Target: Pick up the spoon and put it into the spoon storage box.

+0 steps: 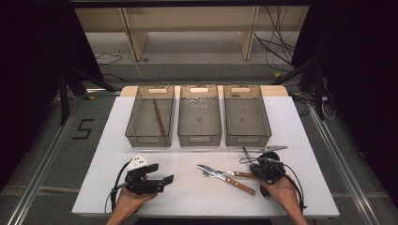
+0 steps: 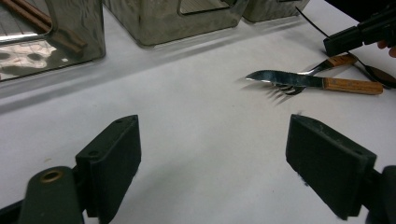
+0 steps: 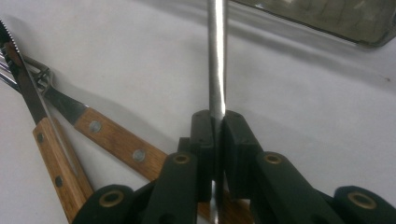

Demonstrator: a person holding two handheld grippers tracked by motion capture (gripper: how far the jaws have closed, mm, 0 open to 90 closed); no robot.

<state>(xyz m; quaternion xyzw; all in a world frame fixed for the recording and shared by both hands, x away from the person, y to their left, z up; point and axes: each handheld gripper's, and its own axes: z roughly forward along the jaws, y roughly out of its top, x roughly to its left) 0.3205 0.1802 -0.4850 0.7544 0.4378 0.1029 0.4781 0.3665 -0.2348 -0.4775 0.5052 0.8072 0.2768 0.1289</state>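
Observation:
My right gripper sits at the table's front right, shut on a thin metal utensil that points toward the bins. In the right gripper view this utensil stands edge-on, clamped between the pads of the right gripper. Just left of it lie a wooden-handled knife and a wooden-handled fork, crossed. At the front left my left gripper is open over bare table, with nothing between its jaws; ahead of it are the knife and fork.
Three grey see-through bins stand in a row at the back: left, middle, right. A brown stick lies in the left one. A flat silver utensil lies just beyond my right gripper.

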